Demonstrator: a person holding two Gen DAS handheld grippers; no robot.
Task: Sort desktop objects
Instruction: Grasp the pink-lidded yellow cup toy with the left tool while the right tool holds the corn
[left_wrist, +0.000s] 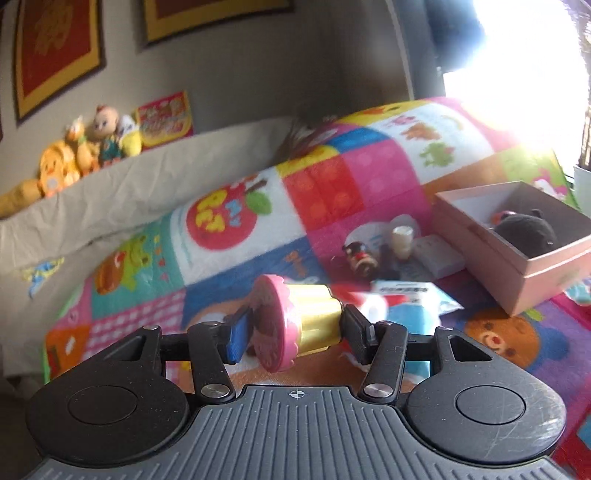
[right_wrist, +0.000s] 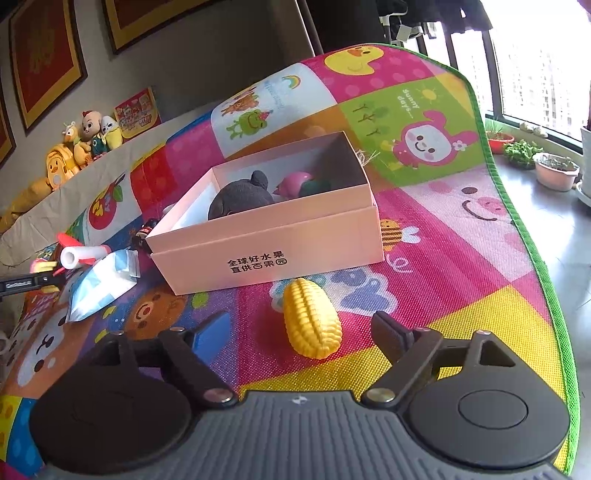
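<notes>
Daylit fisheye views, one badly flared

Window (left_wrist: 524, 55) glare whites out the left view up and right of the tool, which is motion-blurred; the right view is sharp, edges bowed.

My left wrist camera looks low and close across the mat (left_wrist: 332, 184); my right looks down nearer the pink box (right_wrist: 266, 236), shared by both.

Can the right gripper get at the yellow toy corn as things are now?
Probably yes. The right gripper is open, and the yellow toy corn lies on the mat between its fingers. Nothing covers it; the pink box stands behind it, apart.
</notes>
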